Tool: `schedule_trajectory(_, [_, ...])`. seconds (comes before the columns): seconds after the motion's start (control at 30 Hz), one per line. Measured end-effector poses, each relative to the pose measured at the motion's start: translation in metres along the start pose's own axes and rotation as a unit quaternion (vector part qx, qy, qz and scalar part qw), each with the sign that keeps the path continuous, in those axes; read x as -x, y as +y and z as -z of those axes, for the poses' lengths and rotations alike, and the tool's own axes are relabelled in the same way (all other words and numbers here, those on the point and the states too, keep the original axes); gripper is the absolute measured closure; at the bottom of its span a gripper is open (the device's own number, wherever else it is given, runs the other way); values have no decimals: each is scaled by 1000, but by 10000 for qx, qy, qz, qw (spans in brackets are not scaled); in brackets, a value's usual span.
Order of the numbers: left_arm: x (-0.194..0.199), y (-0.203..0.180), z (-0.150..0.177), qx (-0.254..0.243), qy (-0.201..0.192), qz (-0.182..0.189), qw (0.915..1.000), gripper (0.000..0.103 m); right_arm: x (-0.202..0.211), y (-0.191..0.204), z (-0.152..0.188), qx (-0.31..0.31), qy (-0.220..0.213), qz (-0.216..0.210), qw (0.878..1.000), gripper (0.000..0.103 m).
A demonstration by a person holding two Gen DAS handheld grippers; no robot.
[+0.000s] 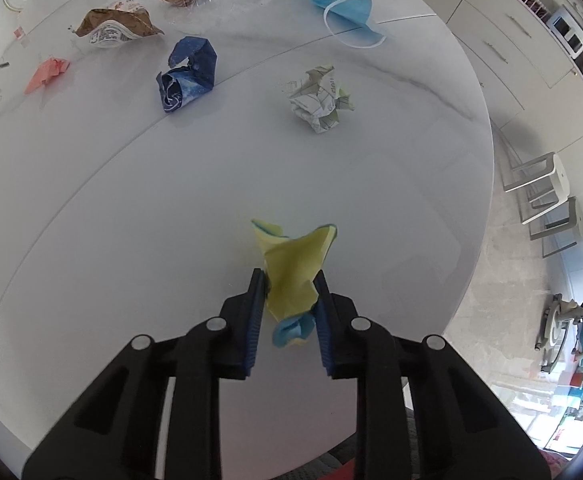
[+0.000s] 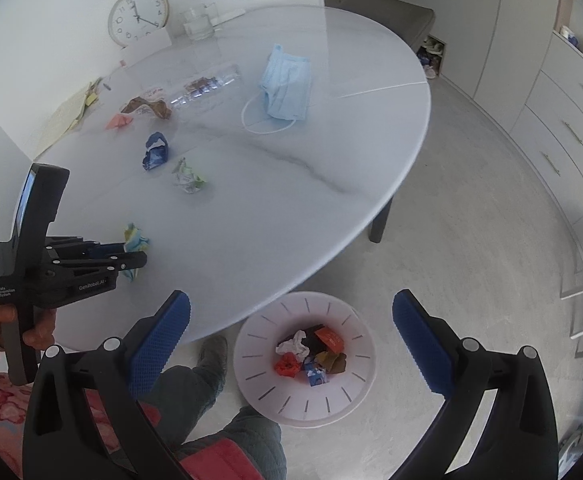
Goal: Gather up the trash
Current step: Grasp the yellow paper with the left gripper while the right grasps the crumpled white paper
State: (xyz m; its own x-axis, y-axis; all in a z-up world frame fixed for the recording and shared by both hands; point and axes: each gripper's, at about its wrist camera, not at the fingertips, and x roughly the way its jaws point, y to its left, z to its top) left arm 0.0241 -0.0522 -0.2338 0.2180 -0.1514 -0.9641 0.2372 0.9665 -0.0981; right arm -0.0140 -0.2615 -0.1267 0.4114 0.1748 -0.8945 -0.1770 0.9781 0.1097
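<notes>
With the left gripper (image 1: 287,280) clamped on the yellow paper wad (image 1: 293,270), the bin (image 2: 251,344) lies rightward, beneath the right gripper (image 2: 291,312), which gapes empty.

On the desk (image 2: 331,152) the mask (image 2: 287,84) lies behind the paper wads (image 2: 189,178); the bin (image 2: 305,360) stands on the floor beside its near edge.
</notes>
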Motion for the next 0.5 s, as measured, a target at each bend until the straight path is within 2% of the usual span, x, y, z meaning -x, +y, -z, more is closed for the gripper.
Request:
schedule_trajectory(0.33, [50, 20, -7, 67, -262, 29, 9996, 80, -45, 43, -47, 194, 58, -689, 9974, 2])
schedule_trajectory(0.5, [72, 43, -22, 15, -394, 72, 9992, 80, -84, 75, -70, 405, 139, -598, 9973, 3])
